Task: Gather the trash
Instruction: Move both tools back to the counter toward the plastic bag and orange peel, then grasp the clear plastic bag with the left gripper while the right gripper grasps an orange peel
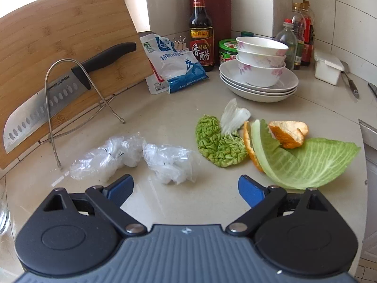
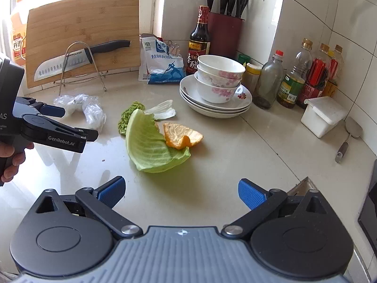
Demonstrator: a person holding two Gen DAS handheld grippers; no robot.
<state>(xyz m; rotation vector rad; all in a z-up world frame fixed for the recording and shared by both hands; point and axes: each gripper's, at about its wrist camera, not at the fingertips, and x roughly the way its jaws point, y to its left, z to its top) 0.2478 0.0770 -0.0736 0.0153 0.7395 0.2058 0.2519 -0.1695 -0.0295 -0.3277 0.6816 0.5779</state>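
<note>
Trash lies loose on the countertop (image 1: 165,113), none of it gripped. Left gripper (image 1: 186,189): jaws spread wide, empty, hovering just short of two crumpled plastic wraps (image 1: 132,156). Right gripper (image 2: 181,192): jaws likewise spread, empty, aimed at one cabbage leaf (image 2: 150,146). A hand (image 2: 14,158) holds the left tool at the right view's edge, cut off by the frame.

Count of scraps: two plastic wraps, one cabbage leaf, two orange peel pieces (image 1: 288,132), one resting on the leaf, one wrinkled green leaf (image 1: 216,143), one pale translucent scrap (image 1: 232,116).

Beyond: three stacked bowls (image 1: 261,63) on three stacked plates (image 1: 259,89), one vinegar bottle (image 1: 201,28), one salt bag (image 1: 174,68), one knife (image 1: 56,89) on a rack against the cutting board (image 1: 59,35).

Bottles (image 2: 304,75) along the tiled wall overlap; their number is unclear. The second peel is hidden behind the leaf in the right view.
</note>
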